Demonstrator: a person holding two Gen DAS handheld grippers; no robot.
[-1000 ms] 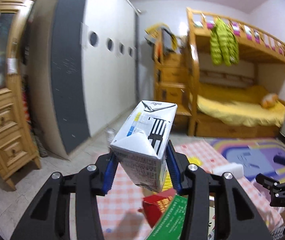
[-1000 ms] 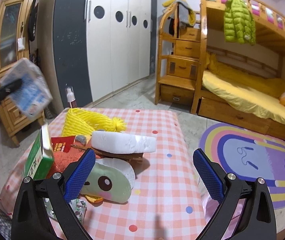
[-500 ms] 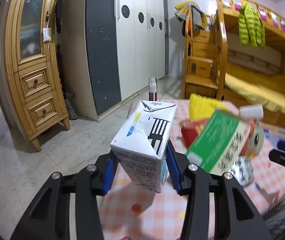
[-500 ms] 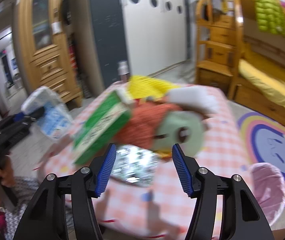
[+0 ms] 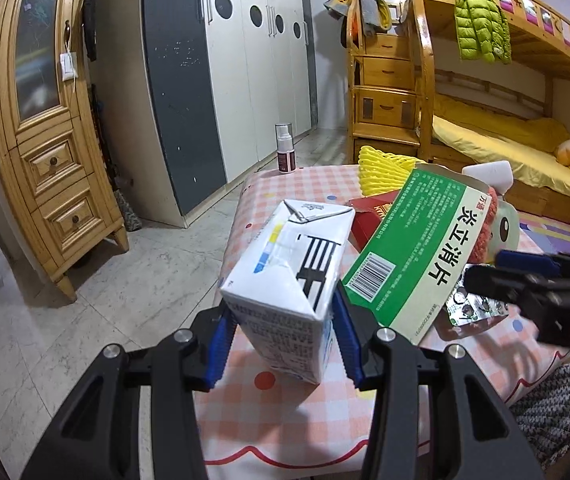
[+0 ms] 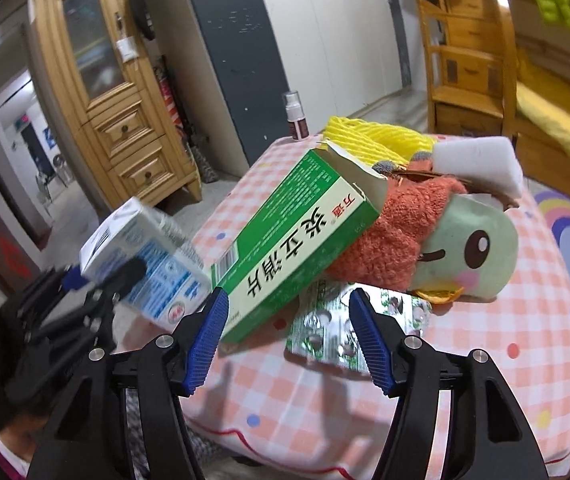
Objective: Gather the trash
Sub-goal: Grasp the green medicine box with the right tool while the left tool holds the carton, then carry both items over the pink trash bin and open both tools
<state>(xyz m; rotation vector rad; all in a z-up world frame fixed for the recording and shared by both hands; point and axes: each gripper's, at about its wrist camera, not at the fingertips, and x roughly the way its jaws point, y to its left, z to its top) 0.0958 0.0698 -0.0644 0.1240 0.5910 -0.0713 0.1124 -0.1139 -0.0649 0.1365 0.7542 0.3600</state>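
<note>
Currently my left gripper (image 5: 283, 338) clamps a white milk carton (image 5: 289, 276) at frame center; my right gripper (image 6: 289, 336) gapes wide over a blister pack (image 6: 337, 330), lower center.

Even indoor light fills both fisheye views, corners vignetted black, wardrobe (image 5: 241, 68) lines bowed. Right wrist view shows motion blur around the milk carton (image 6: 145, 264); soft shadows fall across the worktop (image 6: 285, 384).

A glossy paper carton (image 5: 289, 280), shiny foil blister pack (image 6: 349, 324) and fuzzy orange cloth (image 6: 389, 232) are lying over matt checked tablecloth (image 6: 485, 320).
</note>
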